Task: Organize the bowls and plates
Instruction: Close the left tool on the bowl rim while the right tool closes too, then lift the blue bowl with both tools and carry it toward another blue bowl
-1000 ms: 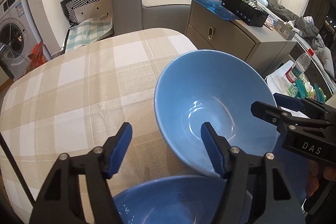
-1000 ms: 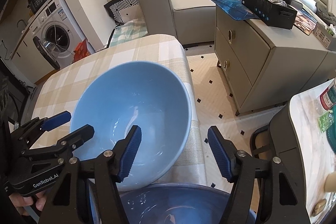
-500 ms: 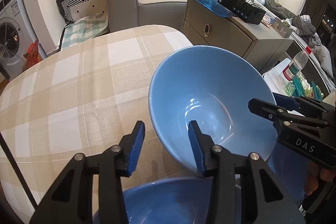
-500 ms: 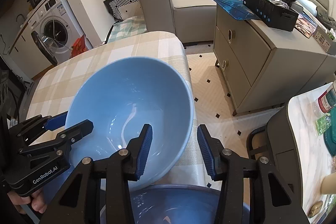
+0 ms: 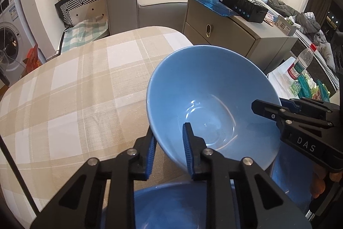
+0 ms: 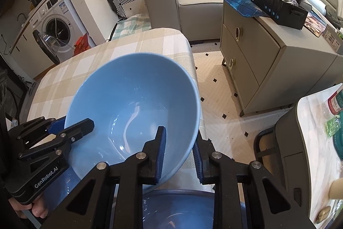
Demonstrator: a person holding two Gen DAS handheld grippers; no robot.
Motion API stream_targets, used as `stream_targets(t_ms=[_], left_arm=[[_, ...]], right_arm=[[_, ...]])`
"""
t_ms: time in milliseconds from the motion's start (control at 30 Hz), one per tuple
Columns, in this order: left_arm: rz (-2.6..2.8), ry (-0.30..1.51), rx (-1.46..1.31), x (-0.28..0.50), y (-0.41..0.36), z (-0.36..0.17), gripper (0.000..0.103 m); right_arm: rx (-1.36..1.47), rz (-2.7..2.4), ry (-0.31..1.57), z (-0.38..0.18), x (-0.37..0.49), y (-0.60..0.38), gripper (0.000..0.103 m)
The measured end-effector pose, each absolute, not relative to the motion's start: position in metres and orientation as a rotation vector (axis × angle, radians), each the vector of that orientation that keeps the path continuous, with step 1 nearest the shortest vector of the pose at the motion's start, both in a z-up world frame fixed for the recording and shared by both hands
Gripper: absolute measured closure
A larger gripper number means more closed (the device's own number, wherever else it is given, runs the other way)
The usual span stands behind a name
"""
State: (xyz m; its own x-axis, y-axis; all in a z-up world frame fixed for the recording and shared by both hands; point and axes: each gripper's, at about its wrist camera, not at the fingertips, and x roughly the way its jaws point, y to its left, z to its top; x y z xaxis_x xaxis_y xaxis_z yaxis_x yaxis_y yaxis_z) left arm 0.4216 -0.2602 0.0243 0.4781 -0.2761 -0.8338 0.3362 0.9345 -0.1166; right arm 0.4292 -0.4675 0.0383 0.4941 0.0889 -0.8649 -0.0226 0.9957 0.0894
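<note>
**Both grippers clamp the bowl's rim**

A second earlier the left gripper (image 5: pixel 169 143) and right gripper (image 6: pixel 179 150) stand wide open, each straddling one side of the light blue bowl (image 5: pixel 214 100) with clear gaps beside the wall. Now each pair of blue pads has closed in on the rim, one pad inside the bowl (image 6: pixel 133 100) and one outside, pressing on its wall. The left jaws are closing. The bowl now sits tilted, caught between the two grips.
</note>
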Motion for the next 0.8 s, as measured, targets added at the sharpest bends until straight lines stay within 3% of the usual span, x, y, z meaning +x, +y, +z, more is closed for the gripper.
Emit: stream_targets(t_ms=[800], left_arm=[[-0.362, 0.986, 0.075, 0.4203, -0.2563, 0.0306, 0.081]], right_arm=[[0.03, 0.055, 1.021, 0.0457, 0.4259, -0.4626, 0.085]])
